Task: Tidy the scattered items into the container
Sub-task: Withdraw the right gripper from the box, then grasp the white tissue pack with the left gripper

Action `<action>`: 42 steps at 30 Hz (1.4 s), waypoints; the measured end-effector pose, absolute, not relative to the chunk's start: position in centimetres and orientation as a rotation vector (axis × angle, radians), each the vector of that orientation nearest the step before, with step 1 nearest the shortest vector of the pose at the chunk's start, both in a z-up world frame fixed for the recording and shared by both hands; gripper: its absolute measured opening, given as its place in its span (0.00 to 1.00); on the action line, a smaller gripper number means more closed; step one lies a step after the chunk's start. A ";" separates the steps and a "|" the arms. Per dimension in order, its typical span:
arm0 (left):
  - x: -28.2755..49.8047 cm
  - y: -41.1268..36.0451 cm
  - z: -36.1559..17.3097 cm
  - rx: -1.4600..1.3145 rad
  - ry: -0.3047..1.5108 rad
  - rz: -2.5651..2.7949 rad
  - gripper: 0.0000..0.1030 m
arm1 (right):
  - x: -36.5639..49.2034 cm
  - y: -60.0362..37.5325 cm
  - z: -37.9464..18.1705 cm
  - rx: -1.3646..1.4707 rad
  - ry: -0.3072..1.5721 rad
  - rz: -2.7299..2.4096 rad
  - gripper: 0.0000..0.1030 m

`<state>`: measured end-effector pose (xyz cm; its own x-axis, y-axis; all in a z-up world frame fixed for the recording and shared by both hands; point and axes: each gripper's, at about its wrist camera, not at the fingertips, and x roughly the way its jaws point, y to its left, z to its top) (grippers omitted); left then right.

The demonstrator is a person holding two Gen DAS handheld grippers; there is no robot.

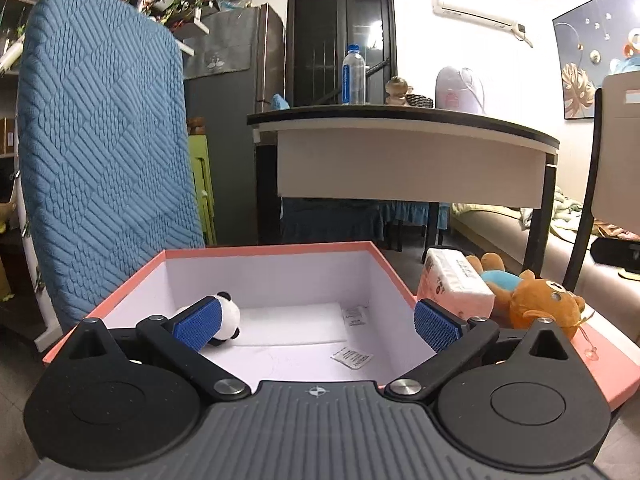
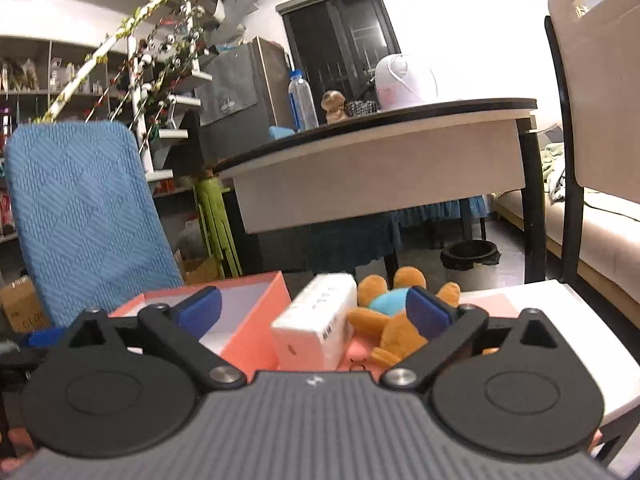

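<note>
A pink box (image 1: 276, 249) with a white inside stands open below my left gripper (image 1: 316, 326), which is open over it. A small panda plush (image 1: 228, 318) lies inside at the left, just behind the left pad. Two paper sachets (image 1: 351, 357) lie on the box floor. Right of the box sit a tissue pack (image 1: 456, 284) and a brown bear plush (image 1: 536, 300) in a blue shirt. In the right wrist view, my right gripper (image 2: 314, 312) is open, with the tissue pack (image 2: 320, 320) and the bear (image 2: 394, 312) between its fingers and the box (image 2: 256, 320) at left.
A blue quilted chair back (image 1: 104, 152) rises behind the box at left. A dark-topped table (image 1: 400, 120) with a water bottle (image 1: 354, 76) stands beyond. A chair frame (image 2: 568, 140) and a sofa (image 2: 600, 232) are at right, a black bin (image 2: 470, 256) under the table.
</note>
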<state>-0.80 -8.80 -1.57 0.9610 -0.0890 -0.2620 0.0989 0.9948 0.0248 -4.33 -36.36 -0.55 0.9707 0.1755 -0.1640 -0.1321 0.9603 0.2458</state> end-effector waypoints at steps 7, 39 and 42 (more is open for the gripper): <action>-1.0 -10.5 -2.0 0.065 0.258 -0.110 1.00 | -4.5 -36.7 -1.9 0.228 0.224 0.146 1.00; 14.2 -28.9 -5.6 0.340 0.482 -0.203 0.89 | -5.9 -41.9 -2.8 0.322 0.194 0.028 1.00; 15.3 -29.0 -6.3 0.322 0.526 -0.183 0.89 | -5.4 -42.3 -3.2 0.334 0.207 0.021 1.00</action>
